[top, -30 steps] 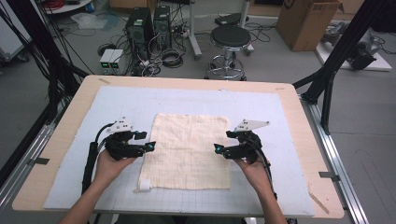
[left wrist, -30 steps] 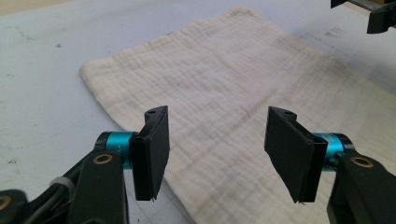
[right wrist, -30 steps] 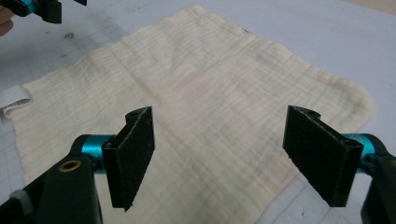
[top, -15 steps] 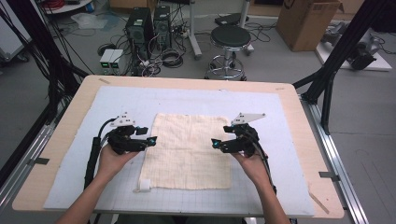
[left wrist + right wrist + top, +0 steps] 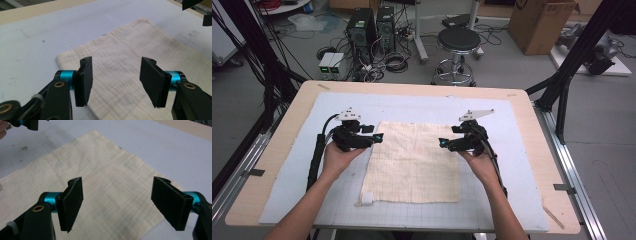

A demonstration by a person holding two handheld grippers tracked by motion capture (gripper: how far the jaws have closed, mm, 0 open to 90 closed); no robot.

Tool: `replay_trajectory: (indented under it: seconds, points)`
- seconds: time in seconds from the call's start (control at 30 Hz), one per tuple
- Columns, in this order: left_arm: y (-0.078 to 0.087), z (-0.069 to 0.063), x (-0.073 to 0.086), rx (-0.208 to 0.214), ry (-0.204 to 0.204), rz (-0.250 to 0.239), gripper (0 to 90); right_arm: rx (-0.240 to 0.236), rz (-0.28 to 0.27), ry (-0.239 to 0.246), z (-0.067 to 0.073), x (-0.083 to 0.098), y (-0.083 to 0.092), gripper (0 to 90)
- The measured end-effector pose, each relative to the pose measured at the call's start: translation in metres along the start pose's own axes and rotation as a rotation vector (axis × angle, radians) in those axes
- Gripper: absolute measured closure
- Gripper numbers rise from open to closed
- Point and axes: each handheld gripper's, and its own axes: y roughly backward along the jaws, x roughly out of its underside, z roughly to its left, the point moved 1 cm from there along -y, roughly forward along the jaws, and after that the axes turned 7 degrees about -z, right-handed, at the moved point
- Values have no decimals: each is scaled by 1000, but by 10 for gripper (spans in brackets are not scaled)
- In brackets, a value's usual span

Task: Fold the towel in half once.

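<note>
Pale desk [image 5: 287, 165], cloth [image 5: 414, 162] flat; left tool [image 5: 374, 137] narrowing, right tool [image 5: 446, 144] wide, both empty, shifted toward far corners.

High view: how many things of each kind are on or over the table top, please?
Cloth: 1
Blue mat: 1
Grippers: 2, left gripper and right gripper, both open above the cloth
Total: 4
</note>
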Motion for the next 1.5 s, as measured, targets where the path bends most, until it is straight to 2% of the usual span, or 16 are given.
replay_trajectory:
  seconds: [0.07,0.13,0.23,0.37,0.63,0.7,0.77,0.87,0.97,1.03,1.13,1.3,1.37,1.5]
  points:
    - [-3,5,-3,-6,15,-8,446,7,11,-10,-4,-5,-3,262]
    - [-5,10,-5,-7,46,-17,449,20,26,-8,-9,-10,-8,265]
    - [-9,17,-7,-32,42,-29,480,36,21,-18,-17,-16,-14,270]
    - [-17,27,-10,-64,53,-6,499,65,22,-29,-26,-20,-22,316]
    - [-42,45,-11,-117,81,41,549,105,73,-70,-50,-26,-41,400]
    - [-48,46,-8,-134,61,47,553,121,97,-64,-55,-24,-47,428]
    - [-54,47,-5,-127,73,50,555,130,118,-76,-60,-19,-51,459]
    - [-60,49,0,-137,70,81,560,138,141,-115,-69,-11,-56,500]
    - [-65,52,5,-154,99,85,569,151,164,-153,-75,-5,-58,538]
    - [-67,53,6,-204,112,88,573,162,166,-163,-79,-2,-58,549]
    - [-72,55,9,-228,128,92,585,169,193,-186,-82,3,-60,565]
    - [-80,59,17,-234,161,131,588,179,221,-210,-86,10,-66,573]
    - [-81,59,19,-239,164,124,587,192,237,-213,-86,12,-69,581]
    - [-82,57,18,-266,156,131,621,218,221,-250,-87,14,-67,647]
